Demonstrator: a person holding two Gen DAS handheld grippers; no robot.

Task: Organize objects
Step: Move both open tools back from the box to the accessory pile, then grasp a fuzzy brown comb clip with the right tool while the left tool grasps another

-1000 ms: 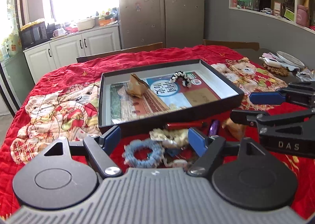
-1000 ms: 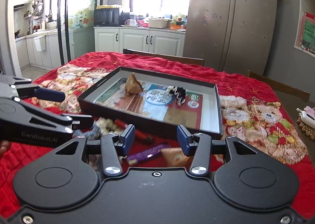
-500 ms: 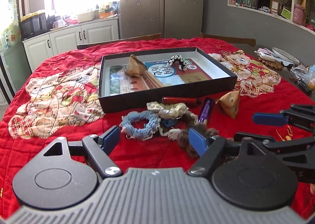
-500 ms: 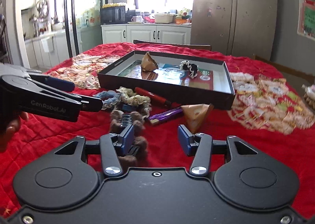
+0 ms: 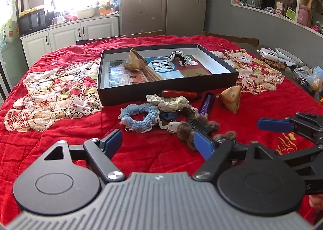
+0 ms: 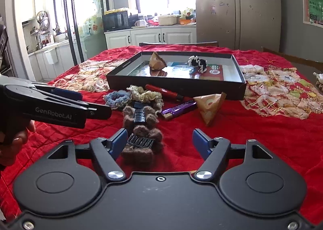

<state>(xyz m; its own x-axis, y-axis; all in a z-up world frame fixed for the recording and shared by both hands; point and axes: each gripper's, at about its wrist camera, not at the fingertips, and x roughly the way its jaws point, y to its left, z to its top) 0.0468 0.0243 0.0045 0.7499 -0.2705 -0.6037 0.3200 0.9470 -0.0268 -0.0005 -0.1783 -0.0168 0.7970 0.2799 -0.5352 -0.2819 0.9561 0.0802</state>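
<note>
A black shallow box on the red cloth holds a paper pyramid and a black-and-white scrunchie. In front of it lies a pile: a blue scrunchie, a cream scrunchie, a red pen, a purple bar, a second paper pyramid and brown fuzzy hair clips. My left gripper is open and empty, short of the pile. My right gripper is open, its left finger beside the nearest brown clip.
Plates and bags sit at the table's far right. Chair backs stand behind the table. Kitchen cabinets and a fridge lie beyond.
Both grippers have pulled back from the box toward the near edge of the table. The pile now lies ahead of them. Both stay open.
</note>
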